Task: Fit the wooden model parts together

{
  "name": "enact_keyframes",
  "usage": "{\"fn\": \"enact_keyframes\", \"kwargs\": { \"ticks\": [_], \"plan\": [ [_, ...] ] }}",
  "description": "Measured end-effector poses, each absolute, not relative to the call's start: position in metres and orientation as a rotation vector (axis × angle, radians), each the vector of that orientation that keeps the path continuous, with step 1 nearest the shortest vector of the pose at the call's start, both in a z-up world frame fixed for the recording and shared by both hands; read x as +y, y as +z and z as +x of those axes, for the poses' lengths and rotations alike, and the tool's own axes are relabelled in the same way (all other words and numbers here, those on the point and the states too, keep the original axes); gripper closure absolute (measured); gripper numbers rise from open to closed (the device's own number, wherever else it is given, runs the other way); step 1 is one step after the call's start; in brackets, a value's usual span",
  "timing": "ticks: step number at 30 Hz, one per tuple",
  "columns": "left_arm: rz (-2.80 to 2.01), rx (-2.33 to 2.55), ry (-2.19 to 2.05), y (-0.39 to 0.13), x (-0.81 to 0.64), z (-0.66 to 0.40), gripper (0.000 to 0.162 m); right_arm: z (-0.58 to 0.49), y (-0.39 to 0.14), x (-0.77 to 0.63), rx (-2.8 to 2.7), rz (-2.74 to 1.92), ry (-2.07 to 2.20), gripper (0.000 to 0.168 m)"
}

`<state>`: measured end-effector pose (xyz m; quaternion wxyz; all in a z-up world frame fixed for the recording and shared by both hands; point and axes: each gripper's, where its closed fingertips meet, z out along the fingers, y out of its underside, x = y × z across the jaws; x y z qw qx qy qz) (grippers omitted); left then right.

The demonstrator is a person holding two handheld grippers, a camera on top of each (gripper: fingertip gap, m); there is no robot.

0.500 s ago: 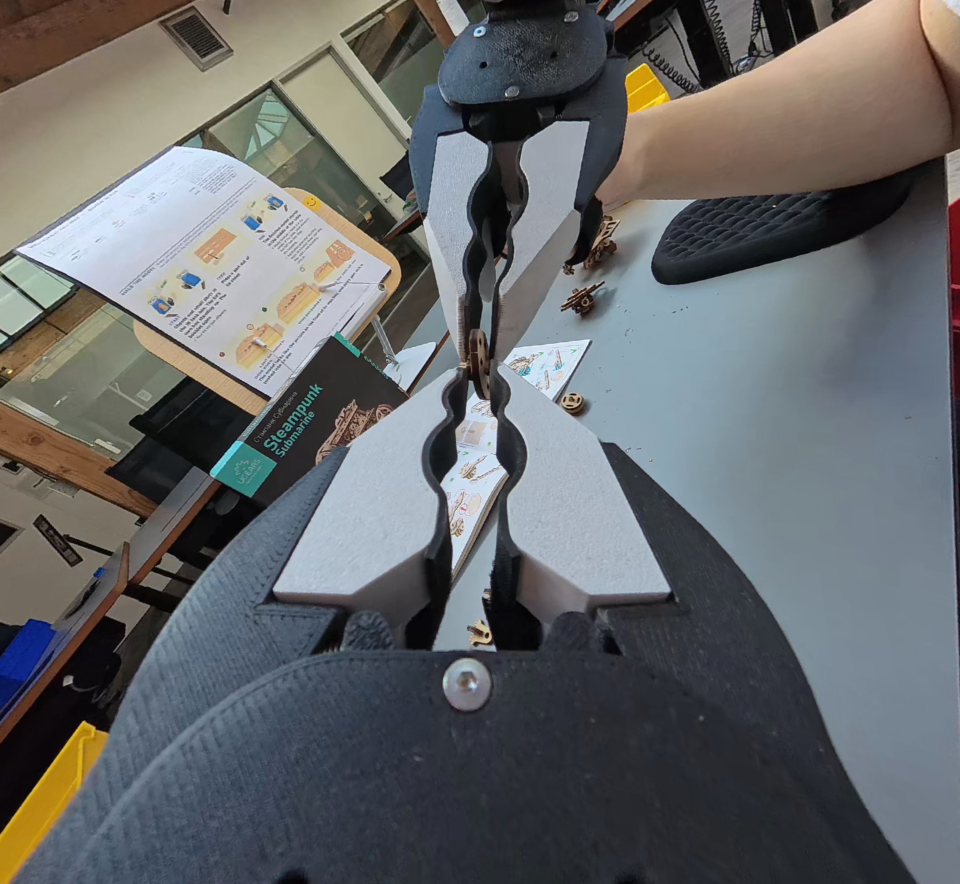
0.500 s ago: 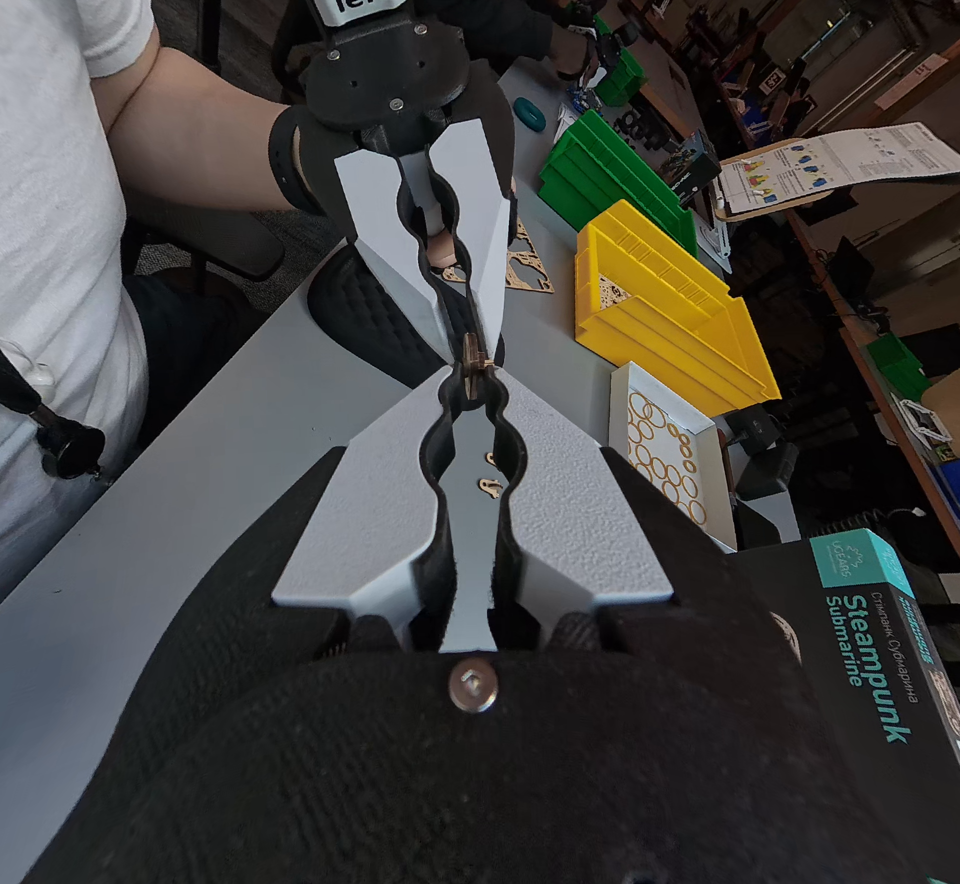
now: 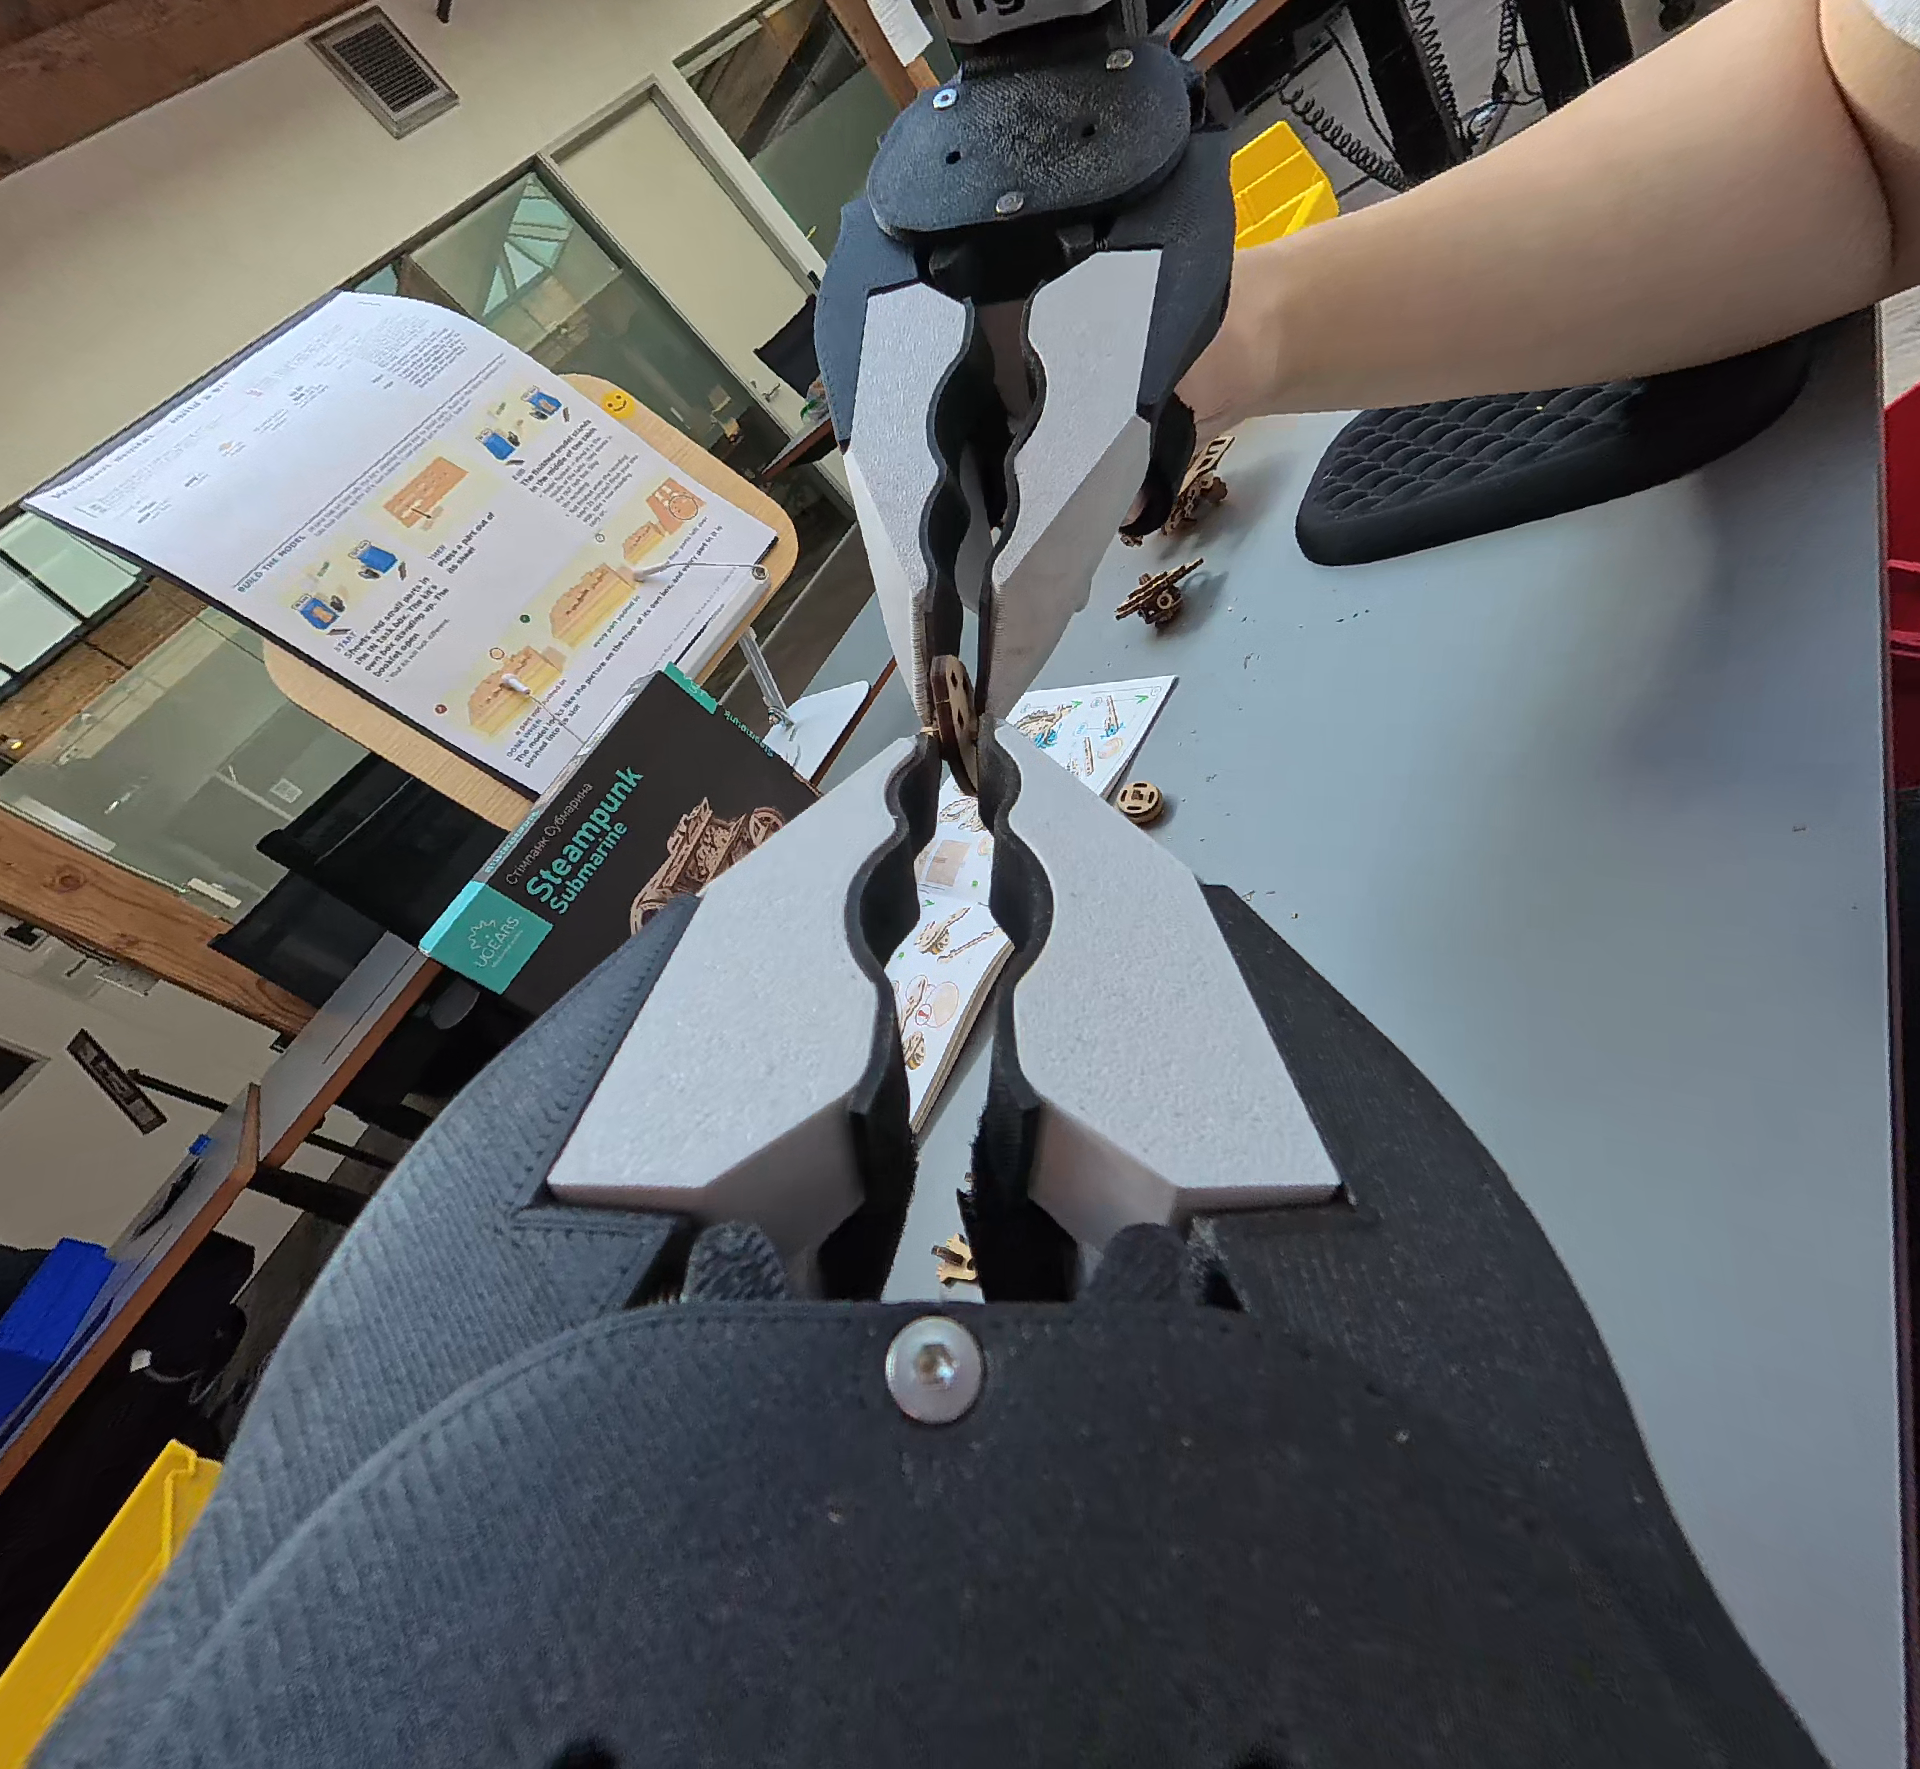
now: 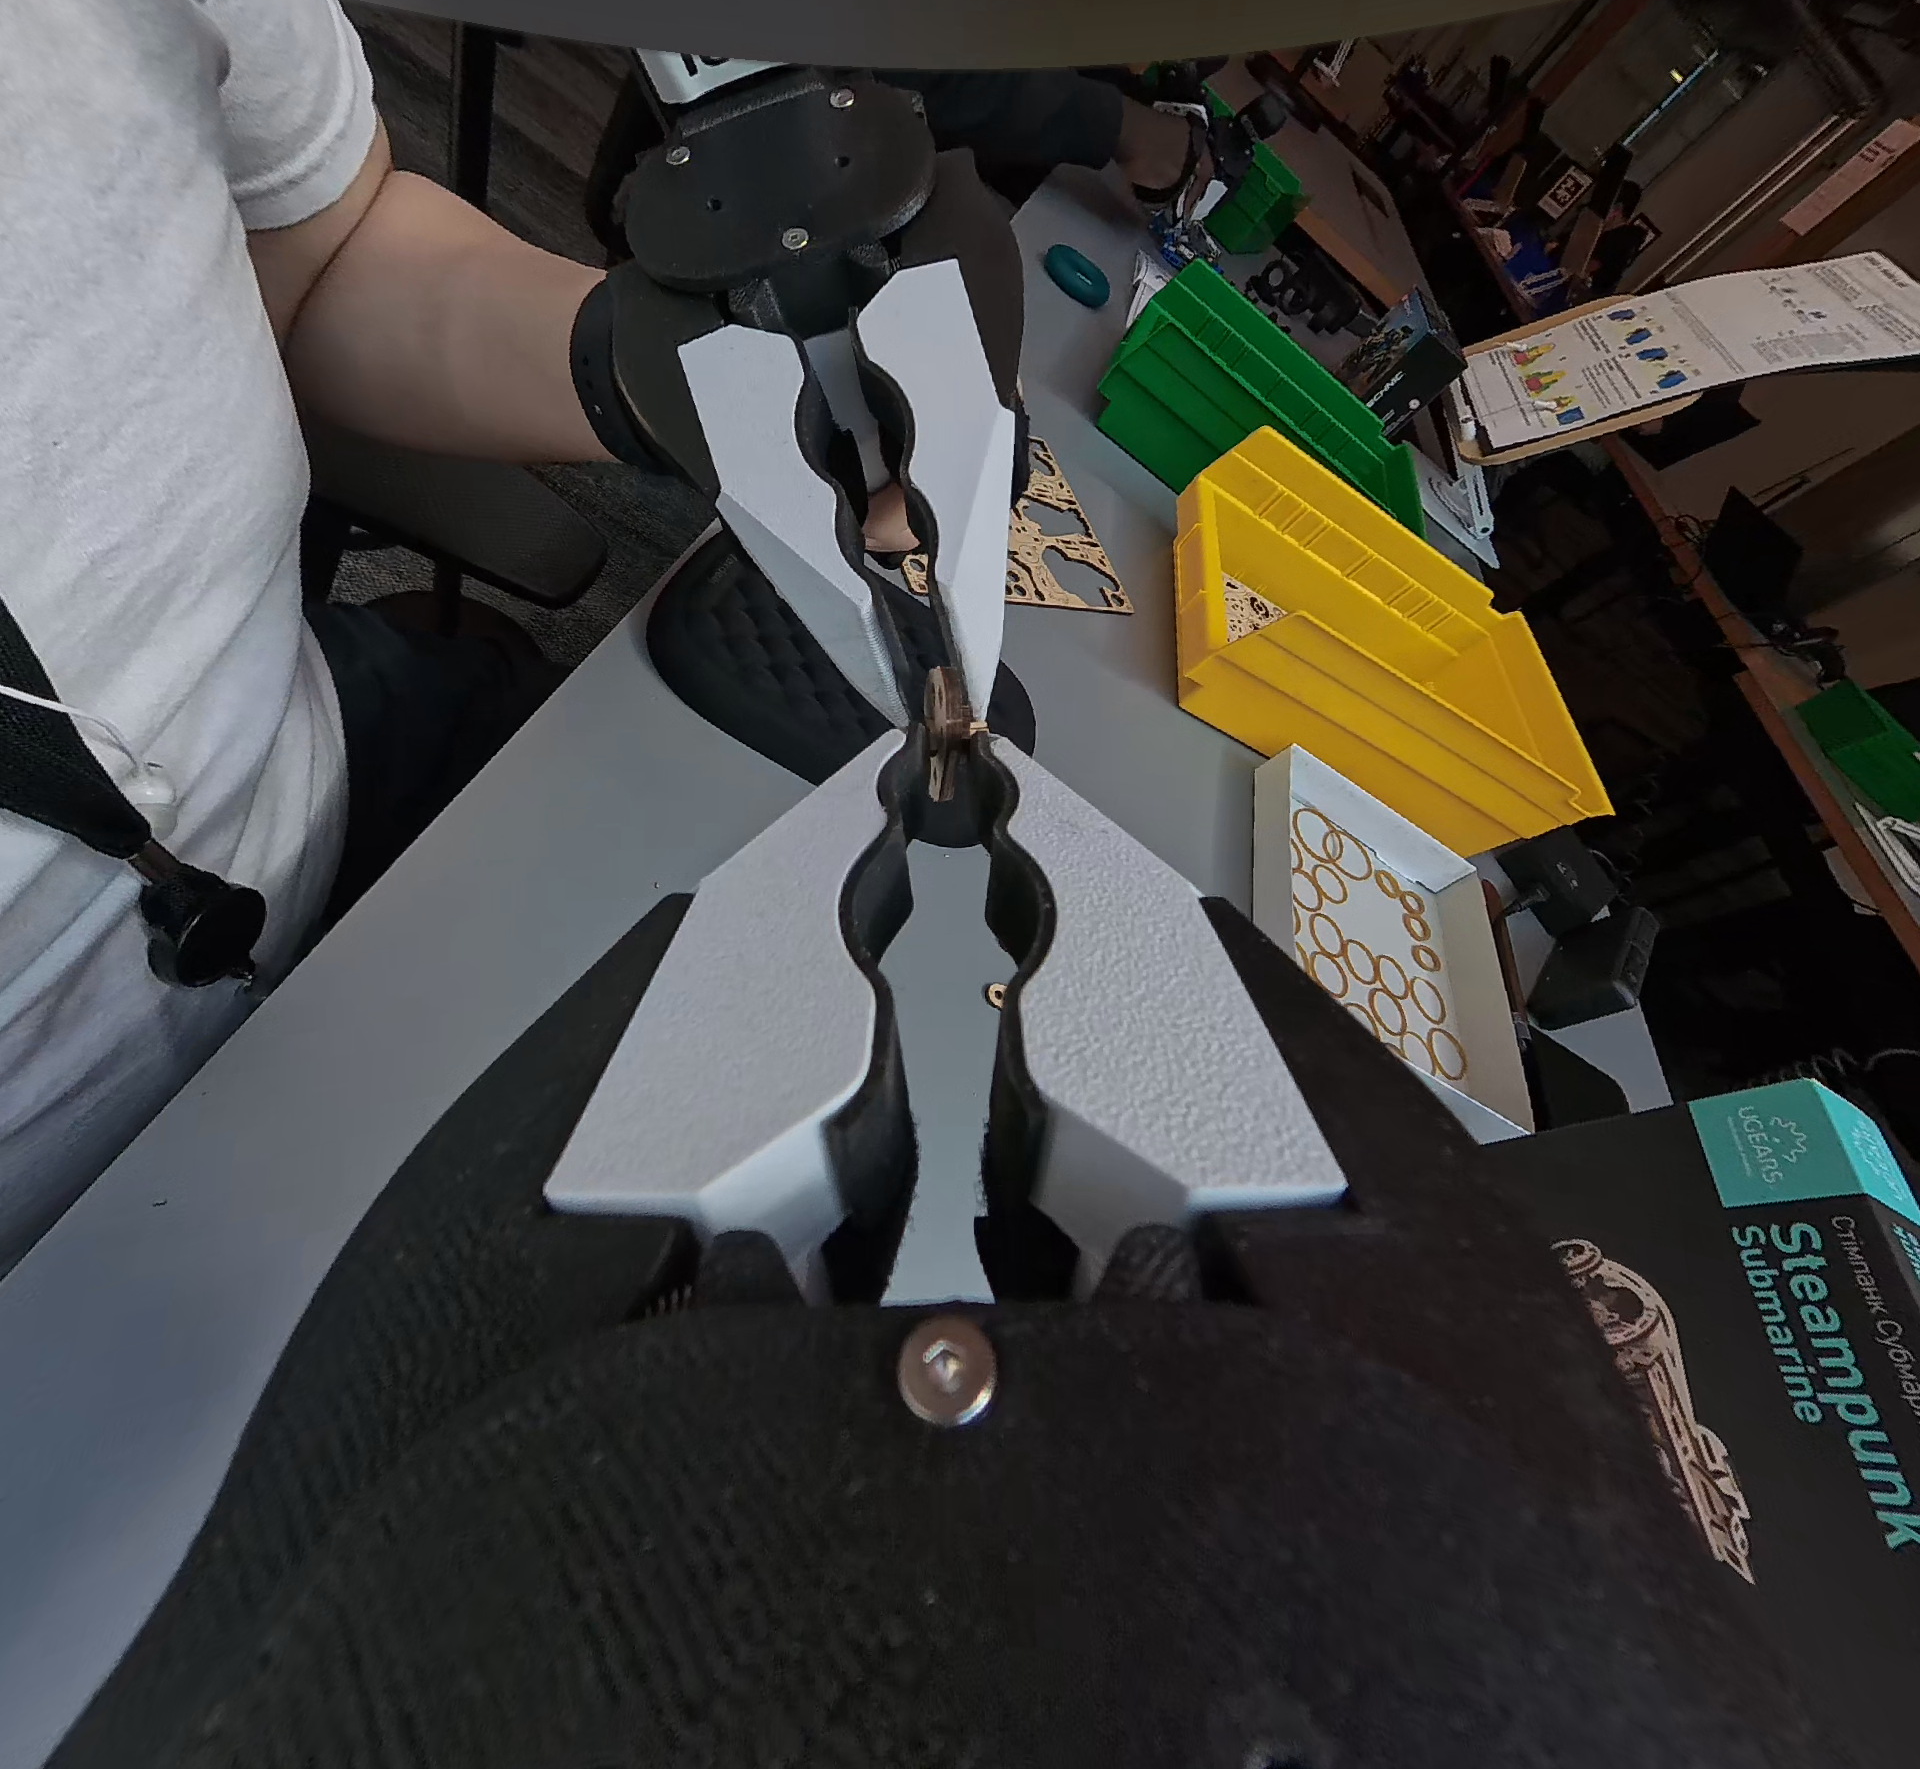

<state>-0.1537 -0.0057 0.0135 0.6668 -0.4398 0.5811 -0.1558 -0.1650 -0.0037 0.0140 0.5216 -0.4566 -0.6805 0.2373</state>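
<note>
Left gripper point(image 3: 951, 751) and right gripper point(image 4: 943, 755) meet tip to tip above the grey table point(image 3: 1507, 888), both closed narrow on one small wooden disc assembly point(image 3: 952, 720). Judged purpose: opposed grips steady the parts for pressing together. The disc is thin, round plywood with cut-outs; the pads are wavy black rubber. Loose wooden pieces point(image 3: 1158, 592) lie toward 1 o'clock, a booklet point(image 3: 1091, 732) just beyond.
</note>
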Motion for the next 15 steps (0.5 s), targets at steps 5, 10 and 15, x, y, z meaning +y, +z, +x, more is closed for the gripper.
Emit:
{"fn": "enact_keyframes", "kwargs": {
  "ticks": [5,10,15],
  "plan": [
    [-0.991,1.306,-0.347,0.014,-0.006,-0.153,0.157,-0.165,0.014,-0.004,-1.629,-1.085,0.572,0.16],
    [-0.987,1.302,-0.346,0.015,-0.007,-0.153,0.157,-0.164,0.016,-0.005,-1.625,-1.066,0.56,0.16],
    [-0.899,1.27,-0.318,0.024,-0.011,-0.151,0.156,-0.162,0.024,-0.008,-1.612,-0.97,0.523,0.16]
  ]
}}
